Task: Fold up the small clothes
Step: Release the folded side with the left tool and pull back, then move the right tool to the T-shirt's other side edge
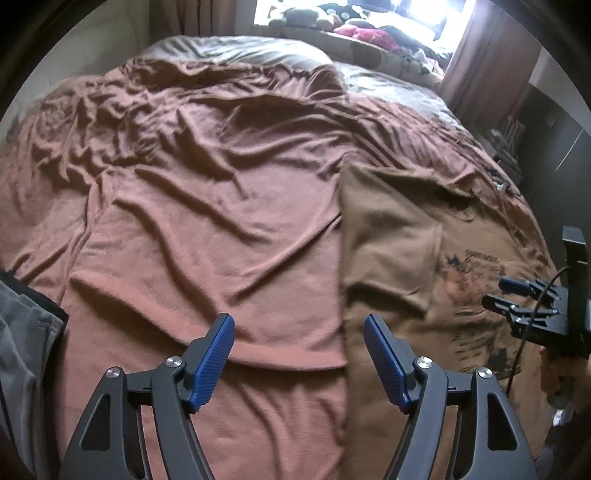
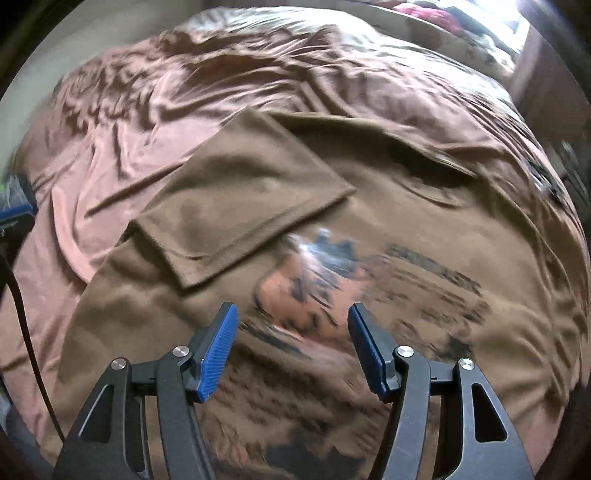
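A brown T-shirt (image 2: 369,206) with a dark and orange print (image 2: 332,273) lies flat on the bed, its left sleeve (image 2: 236,206) folded in over the chest. In the left wrist view the same T-shirt (image 1: 399,251) covers the right part of the bed. My left gripper (image 1: 299,328) hovers open above the shirt's left edge, nothing between its blue pads. My right gripper (image 2: 291,317) hangs open over the print, also holding nothing. From the left wrist view, the right gripper (image 1: 513,295) shows at the far right.
A wrinkled pinkish-brown blanket (image 1: 207,177) covers the bed. Grey clothing (image 1: 22,332) lies at the left edge. Pillows and soft toys (image 1: 354,33) sit by the bright window at the back. Dark furniture (image 1: 554,140) stands to the right of the bed.
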`<state>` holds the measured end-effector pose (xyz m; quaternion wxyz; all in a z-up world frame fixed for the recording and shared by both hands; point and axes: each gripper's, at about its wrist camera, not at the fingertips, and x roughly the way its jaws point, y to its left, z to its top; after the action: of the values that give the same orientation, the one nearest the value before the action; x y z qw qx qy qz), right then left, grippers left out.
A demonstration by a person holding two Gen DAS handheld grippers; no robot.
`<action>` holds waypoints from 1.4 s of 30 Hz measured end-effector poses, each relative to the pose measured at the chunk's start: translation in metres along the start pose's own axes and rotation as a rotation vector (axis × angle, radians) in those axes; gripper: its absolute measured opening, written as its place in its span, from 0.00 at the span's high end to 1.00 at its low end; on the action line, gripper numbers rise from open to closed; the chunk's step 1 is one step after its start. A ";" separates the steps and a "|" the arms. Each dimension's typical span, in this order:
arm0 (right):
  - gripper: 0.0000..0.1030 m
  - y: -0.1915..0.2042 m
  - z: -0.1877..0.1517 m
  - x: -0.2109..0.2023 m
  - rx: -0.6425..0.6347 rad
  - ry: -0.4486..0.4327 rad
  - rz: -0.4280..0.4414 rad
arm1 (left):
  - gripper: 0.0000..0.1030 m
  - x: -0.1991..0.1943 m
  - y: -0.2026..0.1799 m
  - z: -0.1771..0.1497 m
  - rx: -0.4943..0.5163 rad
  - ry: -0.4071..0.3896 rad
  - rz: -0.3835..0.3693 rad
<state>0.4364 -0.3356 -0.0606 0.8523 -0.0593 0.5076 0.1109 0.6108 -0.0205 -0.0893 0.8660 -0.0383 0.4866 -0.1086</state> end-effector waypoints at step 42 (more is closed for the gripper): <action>0.00 -0.242 -0.158 -0.209 0.271 -0.222 -0.144 | 0.03 -0.007 -0.340 0.018 0.267 -0.074 -0.172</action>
<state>0.2662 -0.6301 0.0448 0.9090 0.0326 0.4152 -0.0141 0.5709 -0.3505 -0.0158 0.8682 0.0316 0.4306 -0.2446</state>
